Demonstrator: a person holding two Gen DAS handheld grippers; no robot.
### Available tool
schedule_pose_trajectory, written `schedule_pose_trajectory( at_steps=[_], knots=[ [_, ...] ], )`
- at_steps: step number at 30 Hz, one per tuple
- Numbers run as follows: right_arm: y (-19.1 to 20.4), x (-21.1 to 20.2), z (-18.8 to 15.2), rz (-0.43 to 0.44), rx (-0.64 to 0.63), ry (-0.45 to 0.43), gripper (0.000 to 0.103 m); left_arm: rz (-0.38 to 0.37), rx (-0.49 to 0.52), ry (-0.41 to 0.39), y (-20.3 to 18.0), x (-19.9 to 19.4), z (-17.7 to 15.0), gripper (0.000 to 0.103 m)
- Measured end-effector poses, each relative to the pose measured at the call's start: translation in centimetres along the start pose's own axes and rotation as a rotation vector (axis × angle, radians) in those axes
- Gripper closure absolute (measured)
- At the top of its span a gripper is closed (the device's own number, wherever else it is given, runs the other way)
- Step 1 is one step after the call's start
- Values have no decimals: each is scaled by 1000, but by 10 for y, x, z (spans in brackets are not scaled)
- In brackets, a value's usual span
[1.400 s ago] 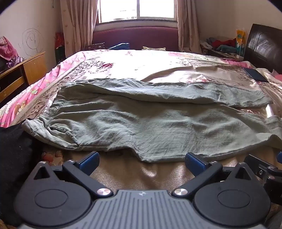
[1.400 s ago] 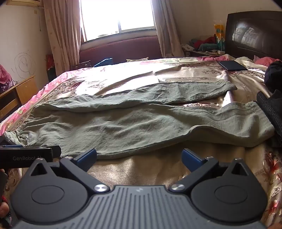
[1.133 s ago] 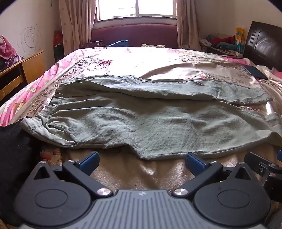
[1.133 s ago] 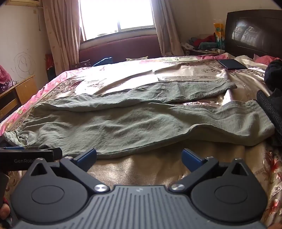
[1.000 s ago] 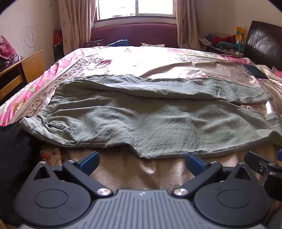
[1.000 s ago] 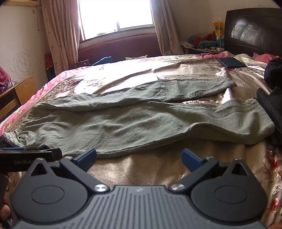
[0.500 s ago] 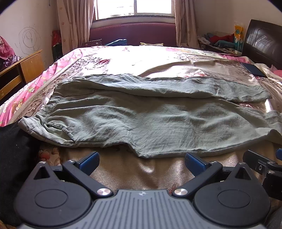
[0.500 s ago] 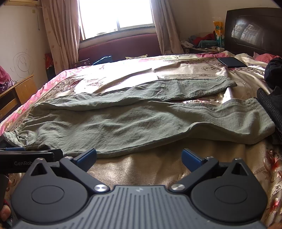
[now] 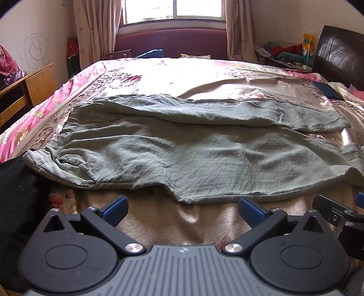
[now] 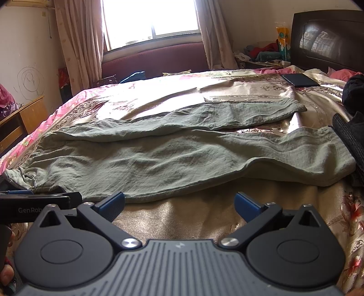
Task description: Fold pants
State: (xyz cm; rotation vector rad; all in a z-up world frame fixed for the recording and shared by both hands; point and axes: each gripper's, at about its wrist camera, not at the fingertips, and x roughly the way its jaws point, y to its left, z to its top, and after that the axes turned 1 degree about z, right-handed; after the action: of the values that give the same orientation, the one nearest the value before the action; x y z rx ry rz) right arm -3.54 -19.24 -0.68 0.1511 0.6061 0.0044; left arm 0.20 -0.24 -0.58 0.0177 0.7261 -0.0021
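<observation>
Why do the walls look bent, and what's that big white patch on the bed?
In both wrist views the fisheye lens bows the walls and darkens the corners. In the left wrist view, the window is blown out and its light glares off the shiny bedspread; the pants stay evenly lit and sharp.

Green pants (image 10: pixel 182 159) — spread on bed (image 10: pixel 182 218)

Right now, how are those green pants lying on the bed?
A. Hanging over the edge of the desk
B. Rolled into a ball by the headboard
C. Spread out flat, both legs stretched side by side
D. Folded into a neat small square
C: the pants lie spread flat across the bed, the two legs running side by side toward the right, with both tongs open and short of the cloth.
</observation>
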Motion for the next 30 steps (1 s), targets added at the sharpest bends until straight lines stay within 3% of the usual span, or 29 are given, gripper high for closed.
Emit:
schedule_pose_trajectory(
  at_steps=[20, 26, 30],
  knots=[
    [-3, 3, 0, 2, 25, 10, 1, -26, -3, -1, -3, 0, -1, 0],
    [-15, 0, 6, -14, 93, 17, 2, -31, 38, -13, -11, -2, 0, 0],
    [-42, -4, 15, -38, 223, 33, 2, -60, 60, -34, -18, -4, 2, 0]
  ],
)
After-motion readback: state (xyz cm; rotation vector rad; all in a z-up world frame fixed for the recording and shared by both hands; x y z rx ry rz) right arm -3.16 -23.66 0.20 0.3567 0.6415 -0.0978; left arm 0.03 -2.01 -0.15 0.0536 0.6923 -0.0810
